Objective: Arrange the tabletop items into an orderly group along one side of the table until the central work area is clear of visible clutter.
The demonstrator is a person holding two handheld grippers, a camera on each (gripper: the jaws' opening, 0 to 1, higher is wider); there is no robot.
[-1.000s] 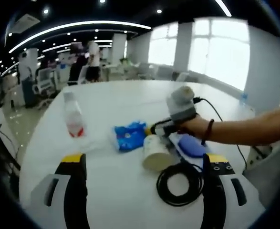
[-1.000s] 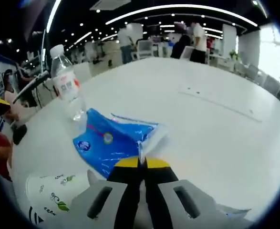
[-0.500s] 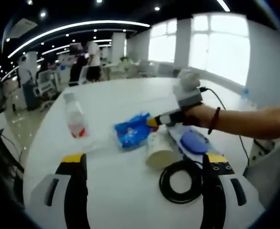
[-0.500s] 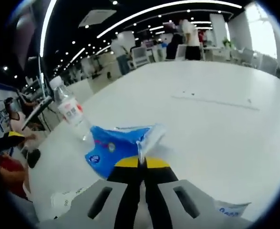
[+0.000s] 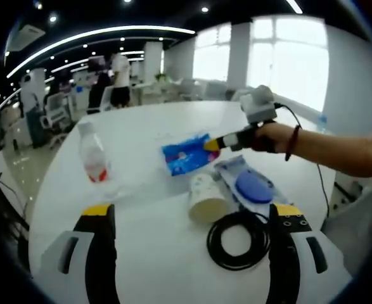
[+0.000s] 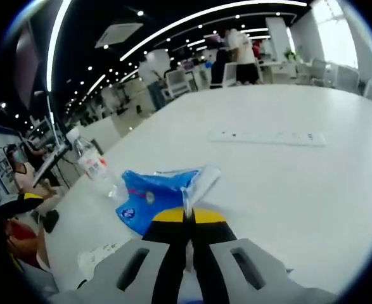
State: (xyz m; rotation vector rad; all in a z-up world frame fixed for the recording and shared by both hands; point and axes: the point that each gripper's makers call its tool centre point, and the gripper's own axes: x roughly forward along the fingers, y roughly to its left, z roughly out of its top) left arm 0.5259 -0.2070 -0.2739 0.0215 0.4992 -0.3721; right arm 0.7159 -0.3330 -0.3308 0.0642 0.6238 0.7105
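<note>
Right gripper [image 6: 186, 218]: fingers closed on the blue packet [image 6: 153, 193], pinching its edge; packet held off the white bench [image 6: 287, 171]. Left gripper [image 5: 186, 218]: fingers wide apart, holding nothing. Between them lie a black cable coil [image 5: 237, 240] and paper cup [image 5: 205, 196]; water bottle [image 5: 93, 152] stands beyond the left finger.
</note>
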